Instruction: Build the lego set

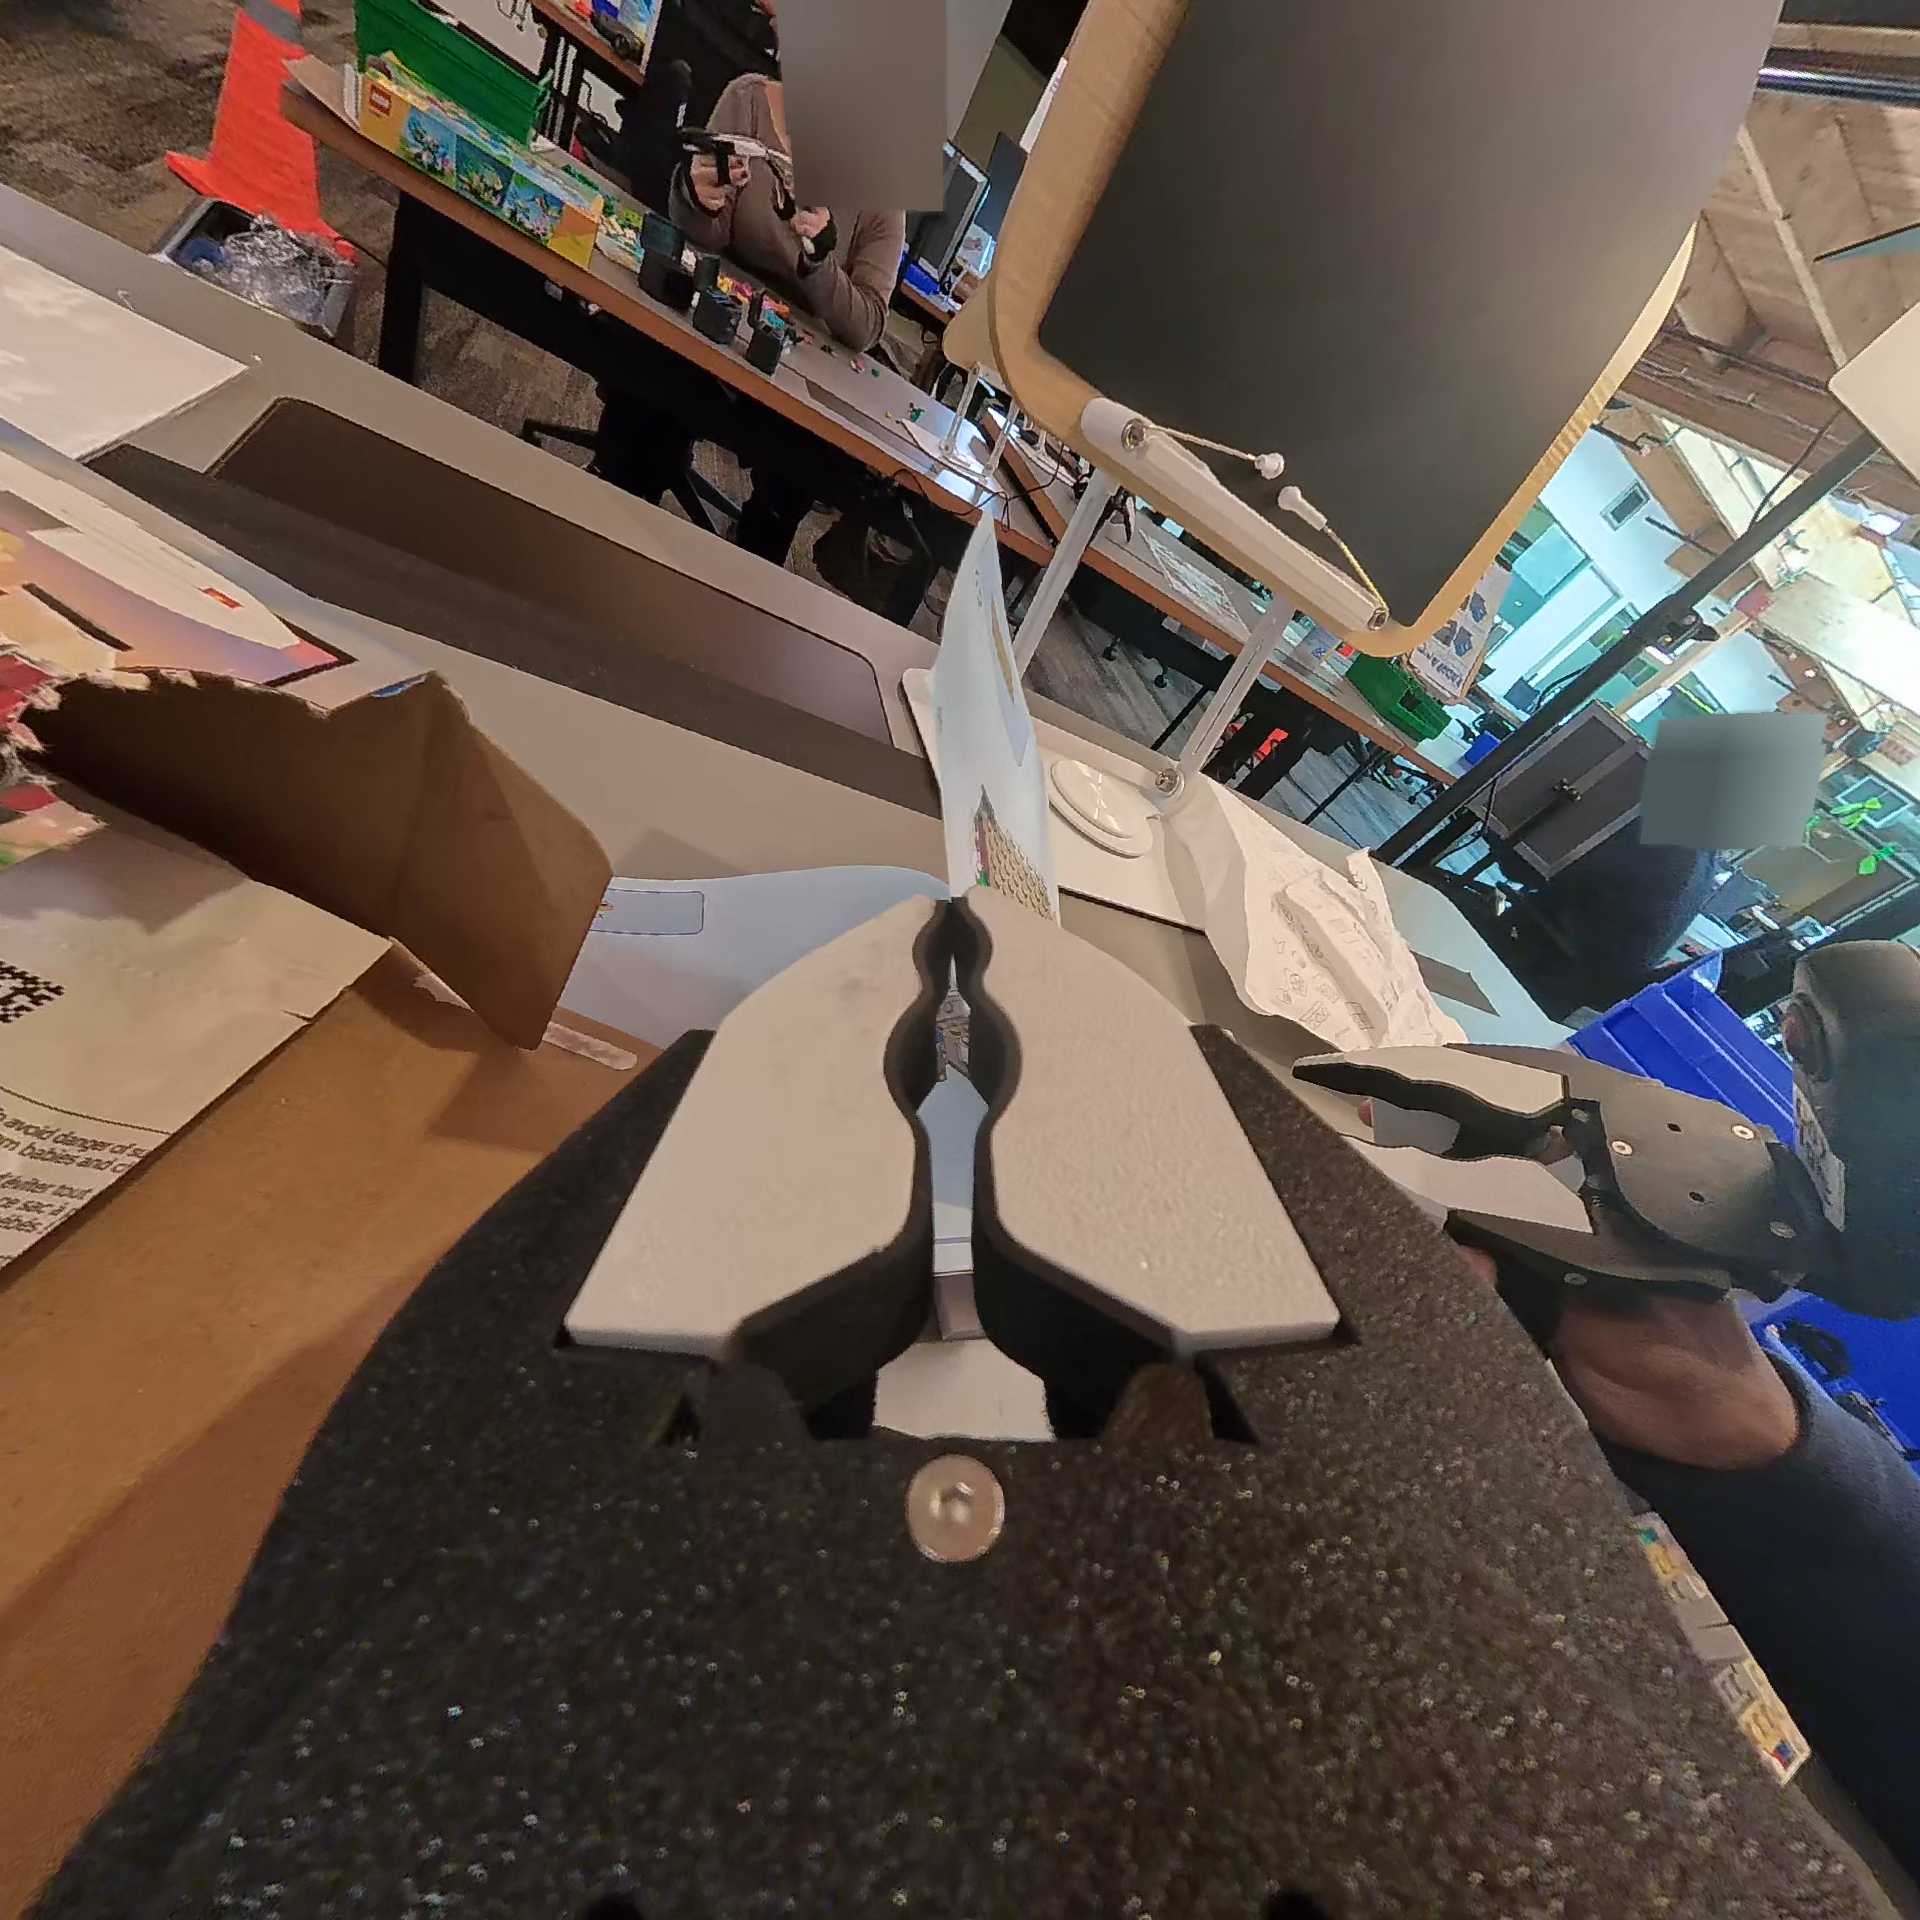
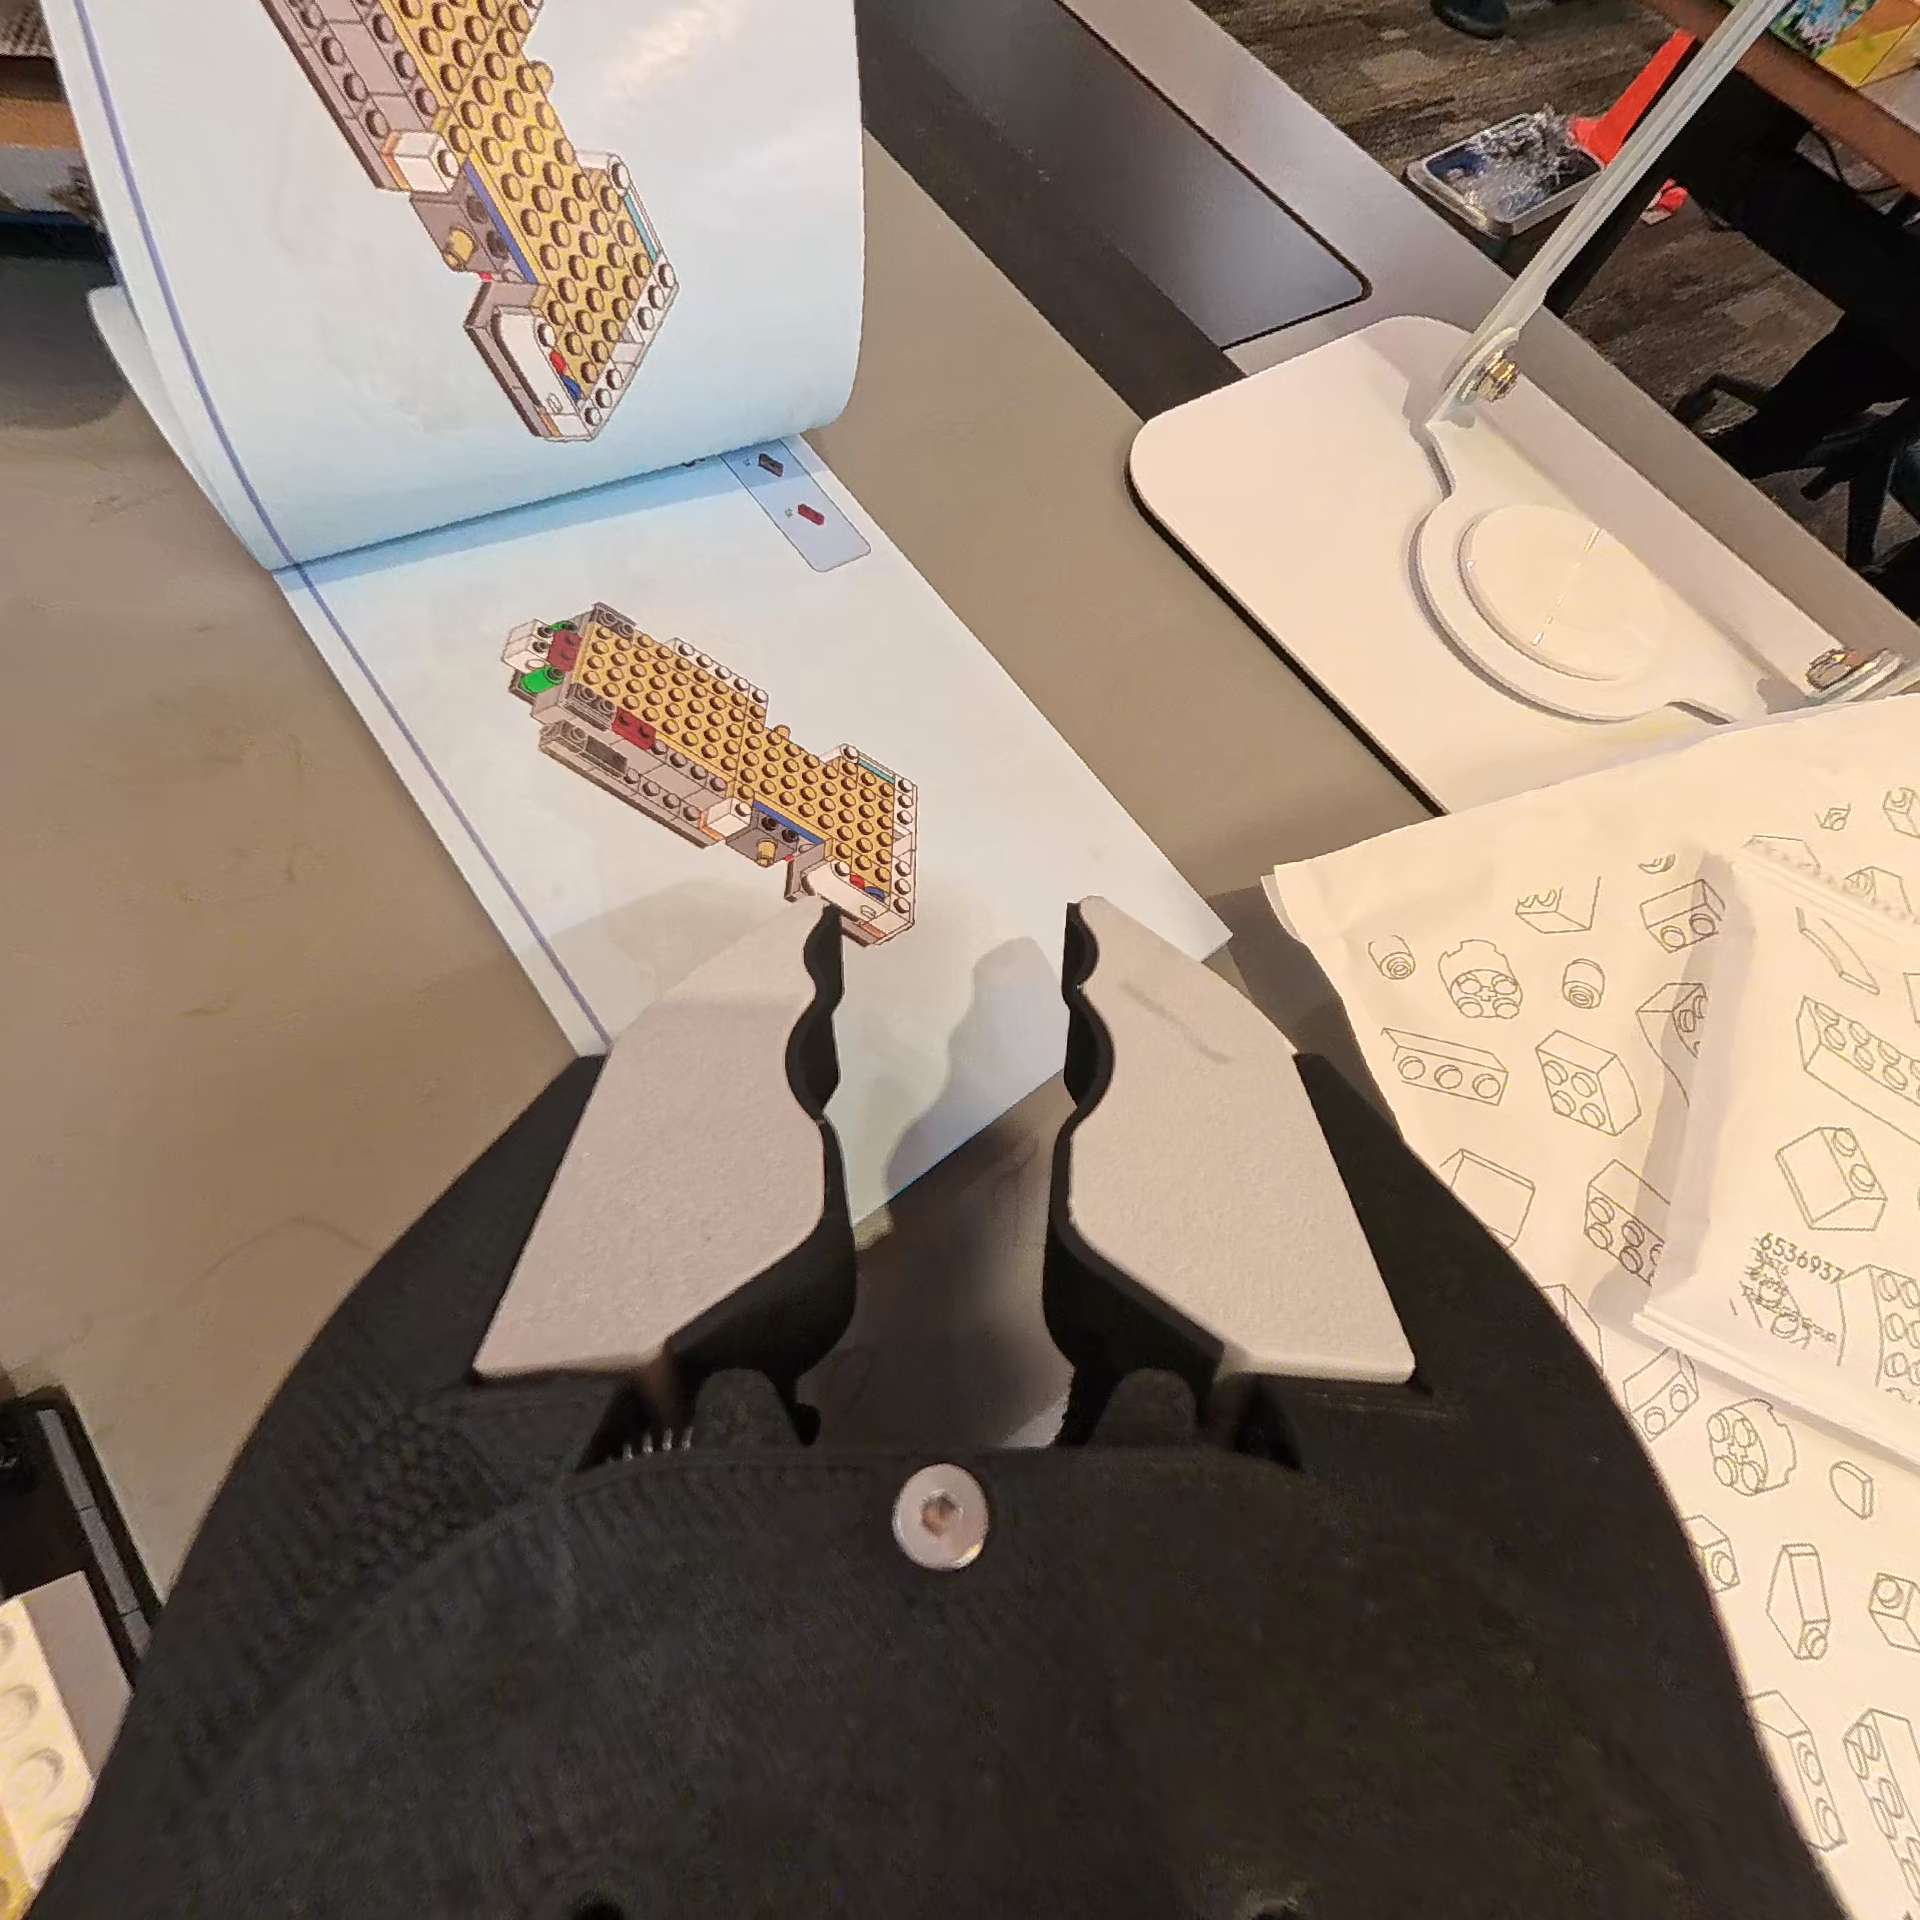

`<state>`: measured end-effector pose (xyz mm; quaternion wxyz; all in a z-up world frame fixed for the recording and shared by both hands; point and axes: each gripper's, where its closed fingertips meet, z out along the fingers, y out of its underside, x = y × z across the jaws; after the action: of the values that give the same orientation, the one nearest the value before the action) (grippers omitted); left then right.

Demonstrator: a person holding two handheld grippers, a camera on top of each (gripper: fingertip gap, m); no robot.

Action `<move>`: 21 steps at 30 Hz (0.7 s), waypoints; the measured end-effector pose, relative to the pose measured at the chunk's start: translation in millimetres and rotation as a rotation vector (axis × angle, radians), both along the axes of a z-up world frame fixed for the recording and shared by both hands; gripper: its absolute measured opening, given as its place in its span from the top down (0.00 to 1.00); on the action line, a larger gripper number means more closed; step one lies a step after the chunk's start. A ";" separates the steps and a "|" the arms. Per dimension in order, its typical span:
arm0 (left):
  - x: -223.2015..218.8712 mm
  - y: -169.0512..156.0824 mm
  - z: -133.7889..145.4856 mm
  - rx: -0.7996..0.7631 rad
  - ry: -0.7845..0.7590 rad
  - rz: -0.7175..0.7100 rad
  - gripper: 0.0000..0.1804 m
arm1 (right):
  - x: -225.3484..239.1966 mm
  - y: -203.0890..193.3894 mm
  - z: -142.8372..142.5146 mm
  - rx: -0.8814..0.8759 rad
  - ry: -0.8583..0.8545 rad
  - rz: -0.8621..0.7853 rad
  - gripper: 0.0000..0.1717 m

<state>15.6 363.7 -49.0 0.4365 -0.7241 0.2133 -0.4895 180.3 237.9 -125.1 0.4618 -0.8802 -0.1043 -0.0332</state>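
Booklet page (image 1: 992, 758) pinched edge-on in left claw (image 1: 954, 914), printing hidden.

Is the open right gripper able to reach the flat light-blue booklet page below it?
Probably yes: the right gripper hangs open just over the flat booklet page, with nothing between them.

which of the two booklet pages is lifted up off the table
The upper page, curling upright from the spine; the left gripper is shut on its edge. The lower page lies flat on the table, under the open right gripper.
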 end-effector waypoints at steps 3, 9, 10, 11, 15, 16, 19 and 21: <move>0.2 -0.3 0.1 0.000 -0.001 -0.002 1.00 | -0.1 0.0 -0.1 0.000 -0.001 0.001 0.76; 1.5 -2.0 0.4 0.003 -0.002 -0.008 1.00 | -0.1 0.0 0.0 0.000 0.000 0.001 0.76; 1.5 -2.2 0.6 0.004 -0.002 -0.008 1.00 | 0.0 0.0 0.0 0.000 0.000 0.001 0.76; 1.5 -2.3 0.8 0.004 -0.003 -0.009 1.00 | 0.0 0.0 -0.1 -0.001 -0.001 0.001 0.76; 1.6 -2.4 1.0 0.003 -0.004 -0.010 1.00 | -0.2 0.1 -0.2 -0.001 -0.003 0.001 0.76; 1.6 -2.5 1.2 0.003 -0.004 -0.010 1.00 | -0.1 0.1 -0.3 -0.001 -0.003 0.001 0.76; 1.8 -2.7 1.2 0.003 -0.004 -0.011 1.00 | -0.2 0.0 -0.1 -0.001 -0.001 0.001 0.76; 1.8 -2.8 1.4 0.003 -0.004 -0.011 1.00 | -0.2 0.0 -0.3 -0.001 -0.001 0.001 0.76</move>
<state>17.4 360.9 -47.7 0.4353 -0.7212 0.2173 -0.4930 180.0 237.9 -125.4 0.4612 -0.8804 -0.1050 -0.0334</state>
